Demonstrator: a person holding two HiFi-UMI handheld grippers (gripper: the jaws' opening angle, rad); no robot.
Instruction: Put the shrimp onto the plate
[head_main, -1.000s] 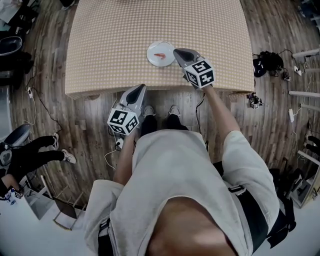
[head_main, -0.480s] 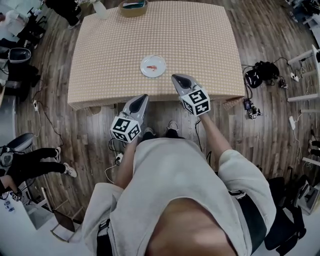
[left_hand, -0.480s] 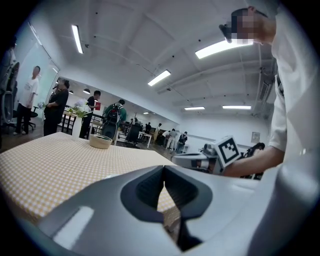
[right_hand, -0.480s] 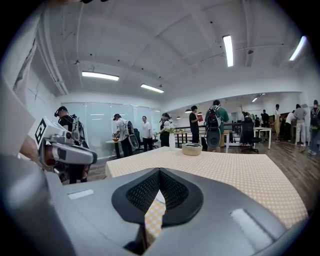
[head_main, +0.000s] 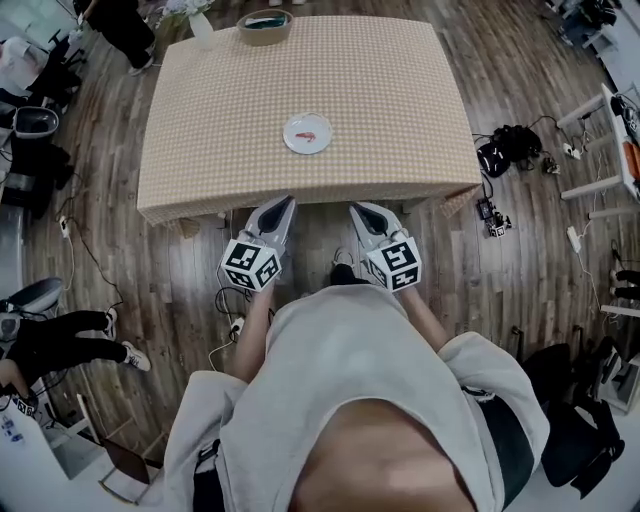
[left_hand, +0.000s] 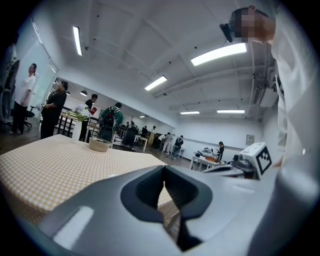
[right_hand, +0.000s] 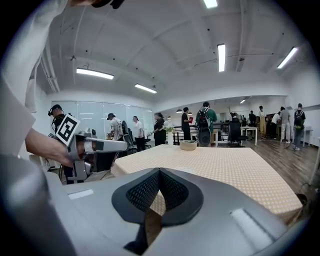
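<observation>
A small white plate (head_main: 307, 133) sits near the front middle of the checked table (head_main: 400, 90), with the orange shrimp (head_main: 311, 135) lying on it. Both grippers are off the table, over the wooden floor in front of its near edge. My left gripper (head_main: 283, 203) (left_hand: 164, 170) points at the table with its jaws shut and nothing in them. My right gripper (head_main: 360, 210) (right_hand: 159, 172) is beside it, also shut and empty. Each gripper view looks level across the tablecloth; the plate is hidden behind the jaws there.
A tan bowl (head_main: 265, 25) (left_hand: 99, 144) (right_hand: 188, 145) stands at the table's far edge. Cables and a black bag (head_main: 505, 150) lie on the floor at the right, chairs and a person's legs (head_main: 60, 335) at the left. Several people stand beyond the table.
My right gripper has pulled back from beside the plate to off the table's near edge. The left gripper shifted slightly. The table now sits farther away in the head view.
</observation>
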